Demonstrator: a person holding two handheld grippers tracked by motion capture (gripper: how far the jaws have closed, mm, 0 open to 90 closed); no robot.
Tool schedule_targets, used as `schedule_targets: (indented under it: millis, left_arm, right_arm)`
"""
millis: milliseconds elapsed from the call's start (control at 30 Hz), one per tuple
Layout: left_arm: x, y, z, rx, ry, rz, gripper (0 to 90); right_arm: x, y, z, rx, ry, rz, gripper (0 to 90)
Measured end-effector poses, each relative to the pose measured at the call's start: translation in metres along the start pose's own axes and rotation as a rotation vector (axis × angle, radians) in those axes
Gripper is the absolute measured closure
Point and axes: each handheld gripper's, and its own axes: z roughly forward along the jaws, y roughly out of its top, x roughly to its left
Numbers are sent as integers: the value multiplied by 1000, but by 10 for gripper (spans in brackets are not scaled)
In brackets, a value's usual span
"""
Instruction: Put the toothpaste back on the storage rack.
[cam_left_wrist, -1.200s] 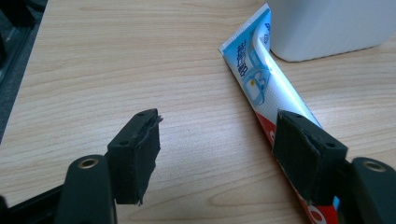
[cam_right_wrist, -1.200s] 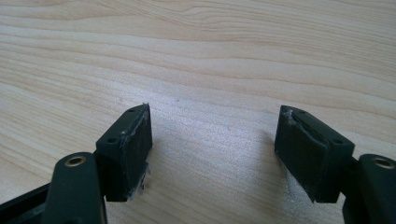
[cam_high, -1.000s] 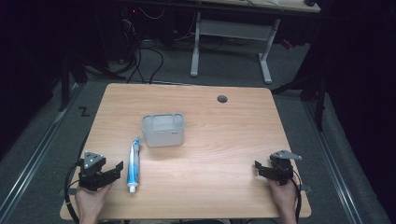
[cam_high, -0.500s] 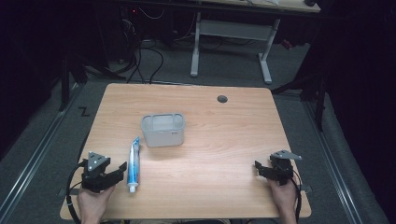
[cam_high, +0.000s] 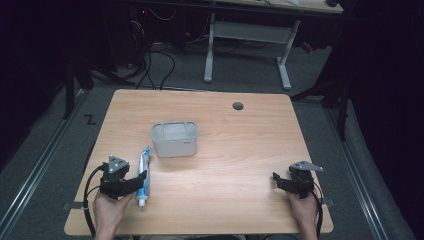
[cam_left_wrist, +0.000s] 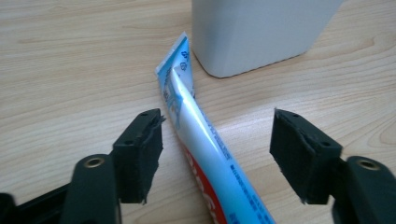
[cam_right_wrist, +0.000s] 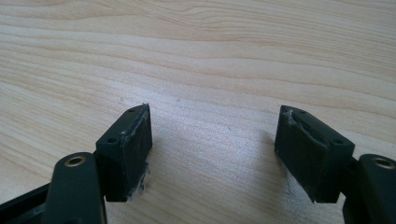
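Wood-grain laminate covered the one table (cam_high: 240, 150), which filled the middle of the high view, with a single dark round hole (cam_high: 238, 106) near its upper edge. On it stood one pale, translucent container (cam_high: 174, 138), slightly left of centre, and one toothpaste tube (cam_high: 143, 175) lay lengthwise just below and to the left of that container, its white cap toward the bottom of the frame and its flat crimped end near the container's lower left corner.

Two grippers were in use, one in each hand. The left gripper (cam_high: 141, 178), at the lower left of the high view, sat right against the tube. In the left gripper view its two black jaws stood apart on either side of the toothpaste tube (cam_left_wrist: 210, 149), which ran between them from the bottom centre up toward the container (cam_left_wrist: 257, 32) at the top of the frame; the left gripper (cam_left_wrist: 217, 156) had just been narrowing its gap, yet neither pad (cam_left_wrist: 140, 154) pressed on the tube, so it was released, not gripping. The right gripper (cam_high: 276, 180), at the lower right of the high view, was well apart from both objects. In the right gripper view the right gripper (cam_right_wrist: 215, 154) had its two jaws spread wide over bare wood, holding nothing.
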Motion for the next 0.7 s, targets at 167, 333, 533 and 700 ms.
schedule_targets:
  millis: [167, 333, 533, 700]
  left_arm:
    - [-1, 7, 14, 44, 9, 4, 377]
    - [-2, 14, 26, 90, 23, 1, 362]
    - [-1, 21, 40, 153, 64, 3, 369]
    - [2, 24, 49, 177, 81, -25, 384]
  right_arm:
    - [0, 0, 0, 0, 1, 2, 274]
    - [0, 0, 0, 0, 3, -1, 275]
    - [0, 0, 0, 0, 2, 0, 274]
    - [0, 0, 0, 1, 3, 0, 274]
